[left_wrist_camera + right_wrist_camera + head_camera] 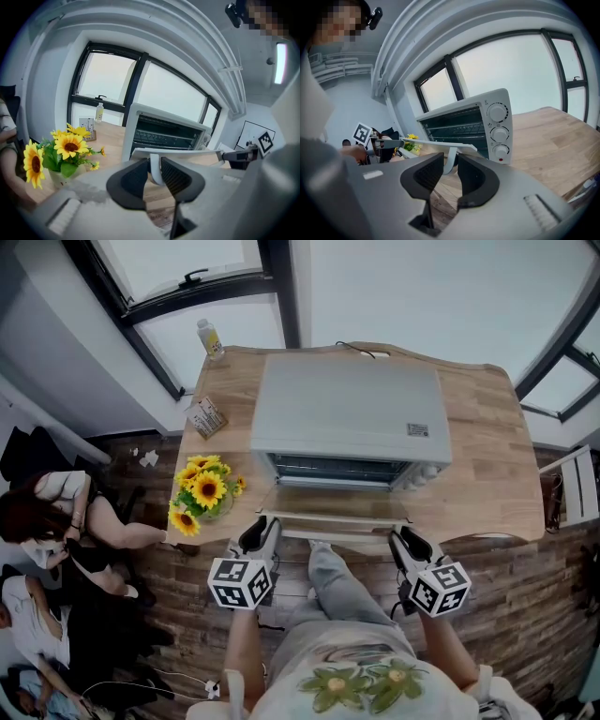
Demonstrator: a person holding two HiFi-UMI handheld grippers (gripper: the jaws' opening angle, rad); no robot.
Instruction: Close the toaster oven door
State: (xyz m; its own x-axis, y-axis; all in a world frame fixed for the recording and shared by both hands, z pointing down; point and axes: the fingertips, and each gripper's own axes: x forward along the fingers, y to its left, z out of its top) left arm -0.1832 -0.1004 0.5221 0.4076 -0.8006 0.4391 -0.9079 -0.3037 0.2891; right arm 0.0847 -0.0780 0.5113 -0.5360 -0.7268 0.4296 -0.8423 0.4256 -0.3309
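Note:
A white toaster oven [347, 418] stands on the wooden table [487, 465] with its glass door [333, 502] dropped open, nearly level. The pale door handle [333, 521] runs along the door's near edge. My left gripper [265, 526] is shut on the handle's left end, whose white post [153, 171] sits between the dark pads. My right gripper [405, 535] is shut on the handle's right end, and its post [449, 161] shows between the pads too. The oven's open front [164, 131] and its three knobs [499, 131] lie just beyond the jaws.
A vase of sunflowers [202, 493] stands at the table's left front corner, close to the left gripper. A small bottle [211, 337] and a card stand [206, 416] sit farther back on the left. A seated person [56, 521] is left of the table. Windows run behind.

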